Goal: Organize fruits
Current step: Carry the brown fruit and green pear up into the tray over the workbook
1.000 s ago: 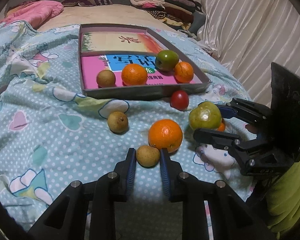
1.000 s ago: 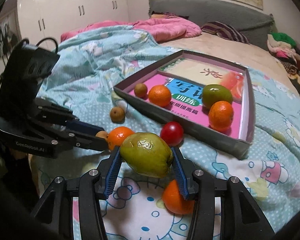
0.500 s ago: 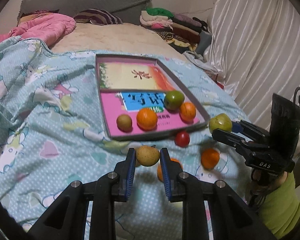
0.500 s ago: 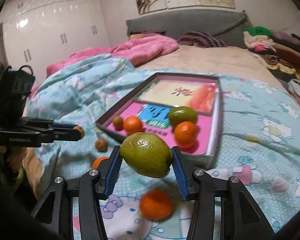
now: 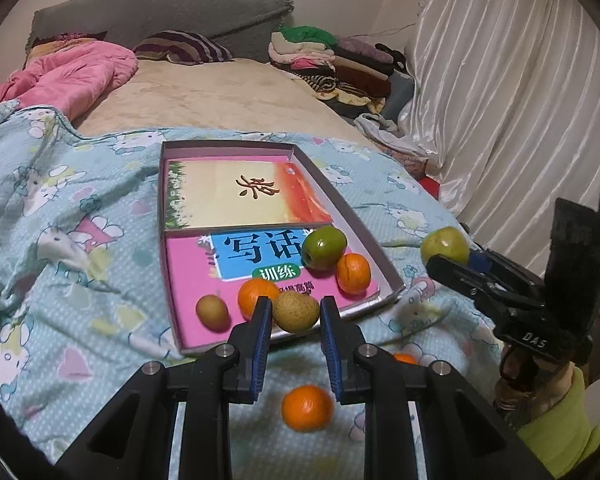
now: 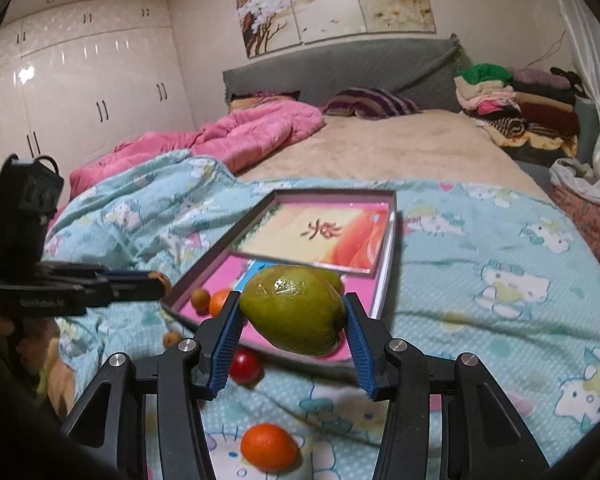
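My left gripper is shut on a small brown round fruit, held in the air over the near edge of the shallow grey box tray. The tray holds a brown fruit, two oranges and a green fruit. My right gripper is shut on a large green pear-like fruit, lifted in front of the tray. On the blanket below lie an orange, a red tomato and a small brown fruit.
The tray rests on a light blue patterned blanket on a bed. A pink quilt lies at the back left, folded clothes at the back right, white curtains on the right. A second orange lies under the left gripper.
Both grippers have risen off the blanket with their fruits and moved closer to the tray. The loose fruits stay where they lay, now lower in each view.
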{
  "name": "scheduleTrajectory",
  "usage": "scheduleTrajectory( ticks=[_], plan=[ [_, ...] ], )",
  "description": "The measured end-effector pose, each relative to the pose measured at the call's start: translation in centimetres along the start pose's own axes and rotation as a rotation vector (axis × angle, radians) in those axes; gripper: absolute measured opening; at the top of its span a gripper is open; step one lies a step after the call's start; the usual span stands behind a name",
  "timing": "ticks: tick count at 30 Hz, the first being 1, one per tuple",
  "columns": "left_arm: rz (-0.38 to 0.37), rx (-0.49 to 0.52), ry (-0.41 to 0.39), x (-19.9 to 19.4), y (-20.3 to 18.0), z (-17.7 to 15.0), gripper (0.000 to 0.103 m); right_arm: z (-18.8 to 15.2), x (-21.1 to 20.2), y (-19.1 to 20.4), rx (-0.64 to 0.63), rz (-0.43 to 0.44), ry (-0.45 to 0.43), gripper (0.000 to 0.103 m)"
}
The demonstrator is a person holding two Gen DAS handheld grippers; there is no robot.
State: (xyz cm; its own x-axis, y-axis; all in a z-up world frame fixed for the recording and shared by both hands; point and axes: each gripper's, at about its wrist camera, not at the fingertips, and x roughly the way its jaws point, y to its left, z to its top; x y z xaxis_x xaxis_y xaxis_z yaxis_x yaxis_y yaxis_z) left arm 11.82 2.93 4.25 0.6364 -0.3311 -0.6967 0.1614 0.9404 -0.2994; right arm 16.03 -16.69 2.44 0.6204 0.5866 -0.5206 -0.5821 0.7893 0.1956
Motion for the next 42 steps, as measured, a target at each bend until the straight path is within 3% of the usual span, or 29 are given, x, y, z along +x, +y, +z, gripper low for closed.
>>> scheduleTrajectory(
  ticks=[16, 42],
  plan=[
    [0.001, 0.012, 0.011, 4.3, -2.1, 2.3, 0.025, 2.0, 2.2, -2.6, 0.011, -0.029, 0.019, 0.051],
    [0.056, 0.038, 0.103, 9.4, -2.3, 1.8, 0.025, -1.4, 5.9, -1.6, -0.116, -0.044, 0.154, 0.051]
  ],
)
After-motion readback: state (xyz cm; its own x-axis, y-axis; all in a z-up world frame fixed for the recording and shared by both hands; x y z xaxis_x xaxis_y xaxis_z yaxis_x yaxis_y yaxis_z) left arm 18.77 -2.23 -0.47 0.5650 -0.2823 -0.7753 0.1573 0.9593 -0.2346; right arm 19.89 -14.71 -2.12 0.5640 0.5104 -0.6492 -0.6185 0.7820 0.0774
